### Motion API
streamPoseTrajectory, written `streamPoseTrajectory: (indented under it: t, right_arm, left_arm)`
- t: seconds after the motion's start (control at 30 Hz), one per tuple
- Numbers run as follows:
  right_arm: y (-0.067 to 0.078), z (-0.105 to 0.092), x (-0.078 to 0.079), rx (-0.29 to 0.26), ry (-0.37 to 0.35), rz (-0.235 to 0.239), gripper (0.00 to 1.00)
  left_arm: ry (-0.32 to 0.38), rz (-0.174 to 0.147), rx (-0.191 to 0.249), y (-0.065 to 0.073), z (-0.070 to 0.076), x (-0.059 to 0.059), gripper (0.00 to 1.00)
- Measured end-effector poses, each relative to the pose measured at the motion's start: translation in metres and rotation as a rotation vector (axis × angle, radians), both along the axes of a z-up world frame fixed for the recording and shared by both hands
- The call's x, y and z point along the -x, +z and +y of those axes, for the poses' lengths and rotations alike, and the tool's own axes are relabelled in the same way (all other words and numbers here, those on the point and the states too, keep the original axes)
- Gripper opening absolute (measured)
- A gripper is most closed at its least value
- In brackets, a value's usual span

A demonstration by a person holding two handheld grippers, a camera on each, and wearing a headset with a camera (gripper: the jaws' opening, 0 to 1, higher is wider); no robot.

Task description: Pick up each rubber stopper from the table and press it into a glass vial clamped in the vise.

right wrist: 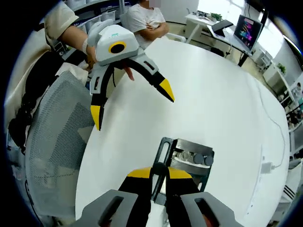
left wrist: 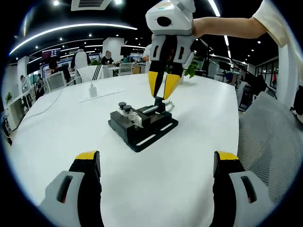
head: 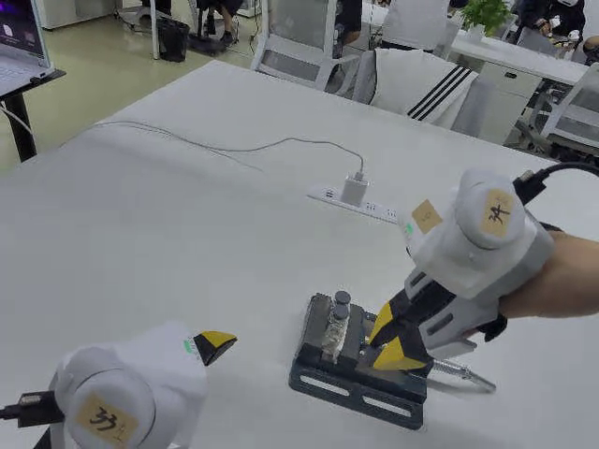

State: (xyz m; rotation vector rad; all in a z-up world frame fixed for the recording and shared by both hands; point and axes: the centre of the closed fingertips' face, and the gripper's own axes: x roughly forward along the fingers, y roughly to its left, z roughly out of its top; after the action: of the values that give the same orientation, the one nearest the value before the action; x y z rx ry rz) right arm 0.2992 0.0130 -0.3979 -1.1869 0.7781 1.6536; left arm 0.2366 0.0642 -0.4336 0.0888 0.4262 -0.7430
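The left gripper hangs low at the near left with its claw spread wide and nothing between the jaws. Just off the near edge of the table stands a mesh chair. Between this gripper and the vise lies a broad stretch of bare white tabletop, and open surface carries on along the whole left side.

The vise sits right of centre, well in from every table edge. Two glass vials stand upright in it, side by side, and each carries a dark rubber stopper in its mouth. The right gripper reaches in from the right. Its yellow tips are drawn to a narrow slit over the right end of the vise, just beside the vials but apart from them. I can see nothing held between the tips. The screw handle of the vise pokes out to the right beneath this gripper.

Farther back there is clear table between the vise and a power strip with a white charger plugged in. Its cable trails away to the far left. Past the table's far edge stands a chair draped with a striped jacket.
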Motion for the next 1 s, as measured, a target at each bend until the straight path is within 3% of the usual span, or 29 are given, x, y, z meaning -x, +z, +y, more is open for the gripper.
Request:
streamPoseTrajectory:
  t: [0.27,0.6,1.0]
  right_arm:
    - [0.0,0.014,-0.021,0.062,0.086,-0.055,0.05]
    - [-0.016,0.022,-0.028,0.128,0.209,-0.086,0.05]
    - [-0.029,0.025,-0.03,0.154,0.242,-0.093,0.05]
  left_arm:
    - [-0.004,0.011,0.006,-0.002,-0.001,0.0,0.99]
    - [-0.013,0.028,0.013,-0.008,-0.003,0.003,0.99]
    - [-0.008,0.029,0.015,-0.009,-0.002,0.0,0.99]
